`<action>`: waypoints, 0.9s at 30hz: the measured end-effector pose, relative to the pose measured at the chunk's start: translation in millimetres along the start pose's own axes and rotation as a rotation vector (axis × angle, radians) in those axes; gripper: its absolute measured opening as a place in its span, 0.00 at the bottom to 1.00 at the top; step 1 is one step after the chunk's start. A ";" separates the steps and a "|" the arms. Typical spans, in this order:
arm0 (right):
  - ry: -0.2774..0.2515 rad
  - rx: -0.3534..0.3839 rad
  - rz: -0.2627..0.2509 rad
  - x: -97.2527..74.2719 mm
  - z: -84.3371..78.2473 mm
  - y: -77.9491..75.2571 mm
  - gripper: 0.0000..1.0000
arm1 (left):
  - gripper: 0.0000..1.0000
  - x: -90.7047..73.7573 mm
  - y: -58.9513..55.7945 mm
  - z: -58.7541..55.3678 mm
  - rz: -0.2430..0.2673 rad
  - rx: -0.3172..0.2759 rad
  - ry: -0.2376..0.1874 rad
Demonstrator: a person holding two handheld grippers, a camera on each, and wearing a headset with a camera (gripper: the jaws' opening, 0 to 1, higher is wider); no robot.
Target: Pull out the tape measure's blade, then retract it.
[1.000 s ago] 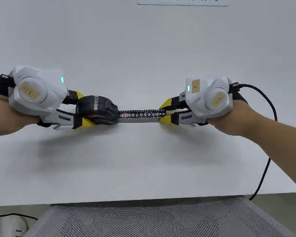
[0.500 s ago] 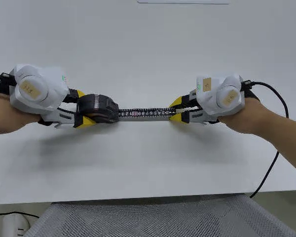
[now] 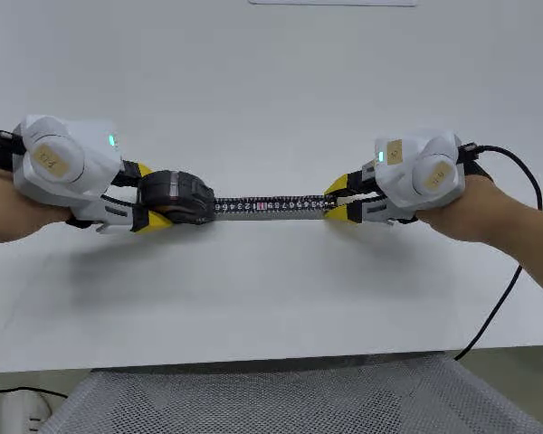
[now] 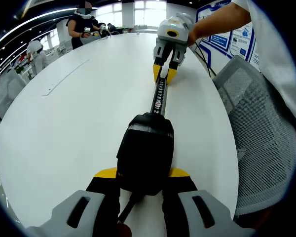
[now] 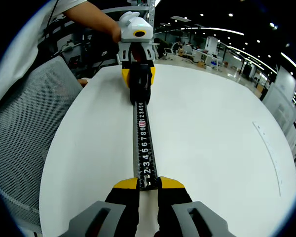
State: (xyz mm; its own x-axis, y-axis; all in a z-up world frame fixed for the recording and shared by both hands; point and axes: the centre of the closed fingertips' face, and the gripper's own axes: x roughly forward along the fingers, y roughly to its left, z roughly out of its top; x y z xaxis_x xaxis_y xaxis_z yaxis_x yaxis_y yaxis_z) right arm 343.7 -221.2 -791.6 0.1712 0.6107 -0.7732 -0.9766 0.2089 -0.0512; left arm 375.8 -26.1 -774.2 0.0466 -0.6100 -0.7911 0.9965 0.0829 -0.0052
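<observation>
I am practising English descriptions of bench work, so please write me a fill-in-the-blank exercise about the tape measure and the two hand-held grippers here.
The left hand-held gripper is shut on the tape measure's case, which is ____ in colour.
The blade runs from the case to the right hand-held gripper, whose jaw tips are ____.
The table under them is ____.
Missing words: black; yellow; white.

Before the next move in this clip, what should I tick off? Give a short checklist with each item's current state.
1. Grip of left tongs on tape measure case: ok.
2. Grip of right tongs on the blade tip: ok.
3. Blade straight between the tongs, no kink: ok.
4. Case resting on the table: cannot tell.
5. Cable away from the blade: ok.
6. Blade lock released: cannot tell.
</observation>
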 end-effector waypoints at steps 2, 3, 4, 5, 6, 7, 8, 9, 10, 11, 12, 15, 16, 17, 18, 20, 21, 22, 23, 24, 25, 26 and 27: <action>0.008 -0.005 0.000 -2.9 -3.8 -0.5 0.10 | 0.27 -0.1 0.0 -0.2 -0.001 0.001 0.000; 0.011 -0.004 0.000 -4.2 -5.8 -0.6 0.10 | 0.27 0.0 0.1 -0.1 -0.001 0.001 0.000; 0.015 0.001 0.000 -6.4 -8.6 -0.9 0.10 | 0.27 0.1 0.1 -0.1 -0.001 0.002 0.000; 0.017 -0.001 -0.002 -7.4 -9.8 -1.3 0.10 | 0.27 0.3 0.1 0.0 -0.001 0.001 0.000; 0.021 -0.002 -0.003 -9.4 -11.8 -1.6 0.10 | 0.27 0.5 0.1 0.0 -0.001 -0.001 -0.001; 0.025 -0.001 -0.003 -10.9 -13.6 -1.6 0.10 | 0.27 0.5 0.1 0.0 -0.001 0.001 0.000; 0.026 0.000 -0.004 -12.0 -14.9 -2.0 0.10 | 0.27 0.4 -0.1 0.2 -0.002 0.002 0.000; 0.029 0.001 -0.006 -13.9 -16.8 -2.4 0.10 | 0.27 0.2 -0.1 0.2 -0.002 0.001 0.000; 0.029 0.000 -0.006 -14.9 -17.8 -2.6 0.10 | 0.27 0.1 -0.1 0.1 -0.002 0.001 0.000; 0.029 0.000 -0.006 -16.3 -19.2 -2.6 0.10 | 0.27 0.0 -0.1 0.1 -0.002 0.002 0.000; 0.032 -0.002 -0.007 -17.4 -20.3 -2.5 0.10 | 0.27 0.0 -0.2 0.1 -0.001 0.002 0.000; 0.039 -0.003 -0.009 -22.1 -24.8 -3.3 0.10 | 0.28 -0.1 -0.2 0.2 -0.001 0.004 0.001; 0.043 -0.001 -0.009 -23.6 -26.7 -2.9 0.10 | 0.28 -0.2 0.0 0.2 -0.001 0.004 0.001; 0.049 -0.004 -0.010 -25.0 -28.7 -3.2 0.10 | 0.28 0.0 -0.3 0.3 -0.001 0.005 0.001; 0.052 -0.004 -0.014 -26.8 -30.5 -4.1 0.10 | 0.28 0.3 -0.2 0.6 -0.001 0.009 0.001; 0.054 0.001 -0.016 -29.8 -35.0 -4.7 0.10 | 0.28 0.9 0.0 1.4 -0.001 0.008 0.001; 0.056 0.005 -0.016 -31.9 -37.4 -4.2 0.10 | 0.28 0.9 -0.1 1.6 -0.002 0.009 0.000; 0.058 0.002 -0.016 -33.0 -38.7 -4.0 0.10 | 0.28 0.9 -0.2 1.7 -0.003 0.009 -0.001; 0.063 0.002 -0.014 -34.0 -40.2 -3.8 0.10 | 0.28 0.8 -0.2 1.7 -0.002 0.008 -0.001; 0.063 -0.001 -0.015 -35.3 -41.5 -4.3 0.10 | 0.28 0.7 -0.2 1.6 -0.002 0.010 0.001; 0.067 0.001 -0.016 -36.3 -43.0 -4.6 0.10 | 0.28 0.7 -0.1 1.6 -0.003 0.011 0.001; 0.069 0.003 -0.015 -37.0 -44.5 -5.0 0.10 | 0.28 0.7 -0.1 1.5 -0.003 0.009 0.001; 0.071 0.006 -0.016 -37.7 -46.2 -5.3 0.10 | 0.28 0.8 -0.1 1.5 -0.003 0.009 0.001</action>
State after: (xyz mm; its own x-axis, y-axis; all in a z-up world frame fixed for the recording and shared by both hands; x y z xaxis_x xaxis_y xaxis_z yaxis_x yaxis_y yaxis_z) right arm 336.5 -280.6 -791.4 0.1769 0.5513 -0.8153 -0.9730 0.2230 -0.0603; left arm 375.9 -27.8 -773.8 0.0433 -0.6096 -0.7915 0.9973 0.0740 -0.0024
